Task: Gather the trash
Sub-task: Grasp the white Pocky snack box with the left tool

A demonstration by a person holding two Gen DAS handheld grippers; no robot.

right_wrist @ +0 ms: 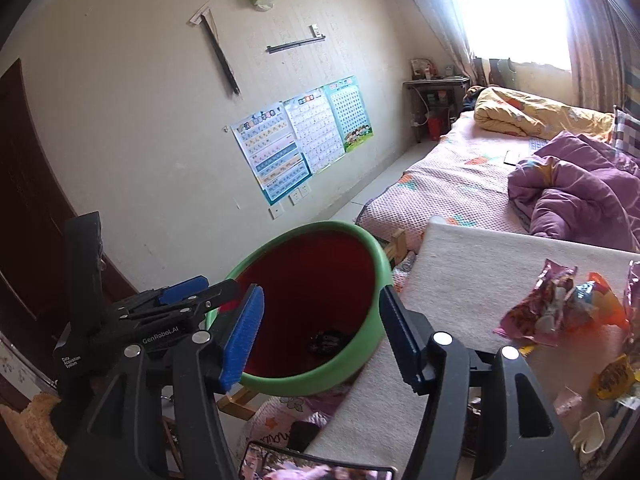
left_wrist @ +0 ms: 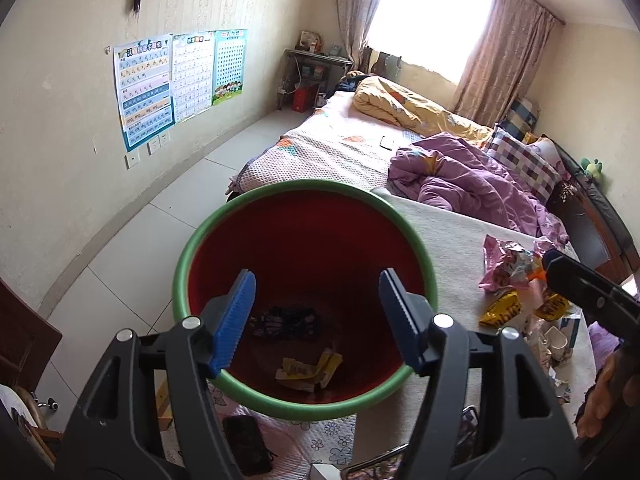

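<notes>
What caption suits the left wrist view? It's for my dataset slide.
Open left gripper poised over a green-rimmed red bin holding wrappers, more snack wrappers waiting on the white table.

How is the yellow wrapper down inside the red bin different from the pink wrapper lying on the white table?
The yellow wrapper lies crumpled at the bottom of the red bin; the pink wrapper is on the white table, not yet collected. The yellow one looks smaller and flatter; the pink one is puffed up and shiny, with cartoon print. Both are empty snack packaging.
</notes>
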